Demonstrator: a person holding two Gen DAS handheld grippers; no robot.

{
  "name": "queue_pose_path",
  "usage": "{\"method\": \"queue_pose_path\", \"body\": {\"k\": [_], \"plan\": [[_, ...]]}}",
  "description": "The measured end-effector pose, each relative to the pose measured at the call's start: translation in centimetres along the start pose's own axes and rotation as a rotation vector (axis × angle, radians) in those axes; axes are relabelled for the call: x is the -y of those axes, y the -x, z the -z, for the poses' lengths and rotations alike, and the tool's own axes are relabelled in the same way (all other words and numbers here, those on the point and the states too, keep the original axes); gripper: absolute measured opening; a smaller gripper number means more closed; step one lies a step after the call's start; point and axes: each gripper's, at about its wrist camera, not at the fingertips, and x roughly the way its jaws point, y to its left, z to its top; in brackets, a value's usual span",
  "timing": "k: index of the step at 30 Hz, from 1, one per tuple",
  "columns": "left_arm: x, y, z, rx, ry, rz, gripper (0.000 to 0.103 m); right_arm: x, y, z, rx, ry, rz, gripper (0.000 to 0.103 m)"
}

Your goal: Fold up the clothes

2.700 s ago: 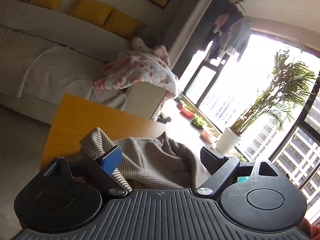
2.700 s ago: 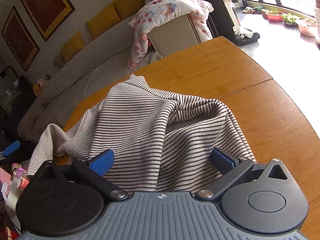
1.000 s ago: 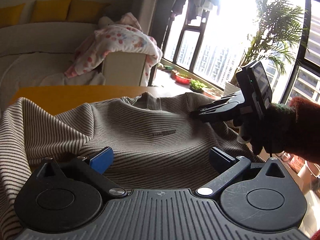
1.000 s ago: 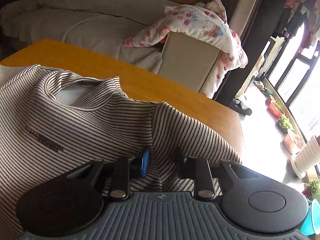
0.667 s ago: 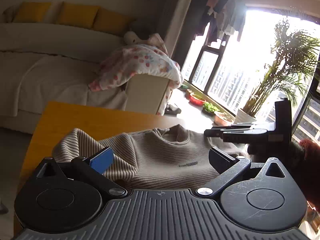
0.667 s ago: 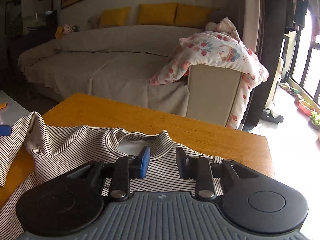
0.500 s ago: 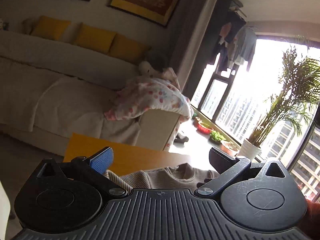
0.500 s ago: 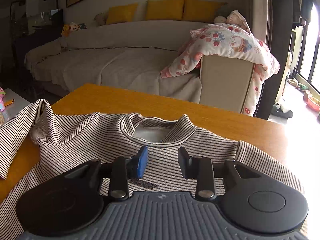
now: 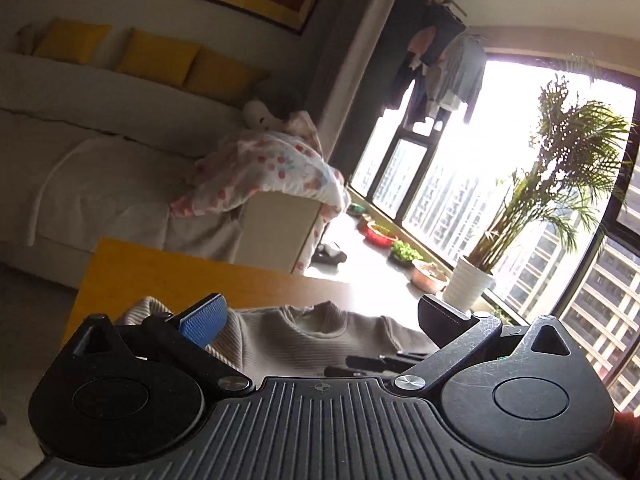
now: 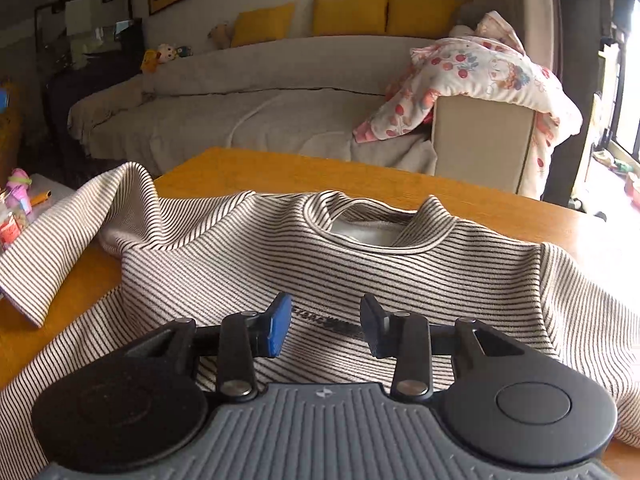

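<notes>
On wooden table (image 10: 256,172), striped sweater (image 10: 240,264) lay front-up, left sleeve (image 10: 80,232) rumpled. Left gripper (image 9: 322,318) wide apart, empty; right gripper (image 10: 325,326) partly apart, empty, over chest. Soft, light, limp knit; probably best gripped at sleeve cuff or shoulder seam.

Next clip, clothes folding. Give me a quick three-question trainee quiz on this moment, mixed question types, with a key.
1. True or false: the striped sweater lies front up on the wooden table.
2. The right gripper is: A) open above the chest lettering, B) clamped on a sleeve, C) out of view.
3. Fill in: on the sofa arm lies a floral ___.

Key: 1 true; 2 A; 3 blanket.
</notes>
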Motion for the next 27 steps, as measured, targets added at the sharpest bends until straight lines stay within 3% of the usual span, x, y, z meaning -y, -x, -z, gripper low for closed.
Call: {"method": "queue_pose_path", "body": {"k": [2, 5, 9, 14, 15, 17, 18, 21, 24, 27], "plan": [[0.3, -2.1, 2.4, -0.044, -0.035, 0.032, 0.103, 1.4, 1.4, -0.7, 0.017, -0.069, -0.014, 0.038], [0.9, -4.5, 5.2, -0.087, -0.091, 0.064, 0.103, 2.3, 2.7, -2.4, 0.030, -0.057, 0.000, 0.038], [1.5, -7.5, 8.8, -0.142, -0.157, 0.106, 0.103, 1.4, -0.1, -4.8, -0.008, -0.005, -0.032, 0.038], [-0.8, -7.5, 8.6, -0.145, -0.038, 0.086, 0.103, -0.8, -6.9, -5.9, -0.090, 0.009, -0.095, 0.049], [-1.1, -7.5, 8.5, -0.147, -0.023, 0.083, 0.103, -1.4, -8.1, -5.9, -0.104, 0.020, -0.089, 0.046], [-1.6, -7.4, 8.4, -0.150, -0.012, 0.075, 0.103, -2.8, -10.1, -6.1, -0.118, 0.048, -0.070, 0.017], [-1.7, -7.3, 8.4, -0.151, -0.012, 0.070, 0.103, -3.8, -10.3, -6.6, -0.095, 0.076, -0.053, 0.013], [-2.3, -7.0, 8.2, -0.155, -0.015, 0.046, 0.103, -5.1, -11.9, -8.3, -0.045, 0.106, 0.008, 0.009], [-2.8, -6.8, 8.1, -0.149, -0.005, 0.008, 0.103, -4.8, -14.6, -8.2, -0.080, 0.131, 0.052, 0.009], [-3.3, -7.0, 8.0, -0.164, 0.022, -0.019, 0.103, -4.4, -13.7, -7.7, -0.064, 0.117, 0.001, 0.009]]}}
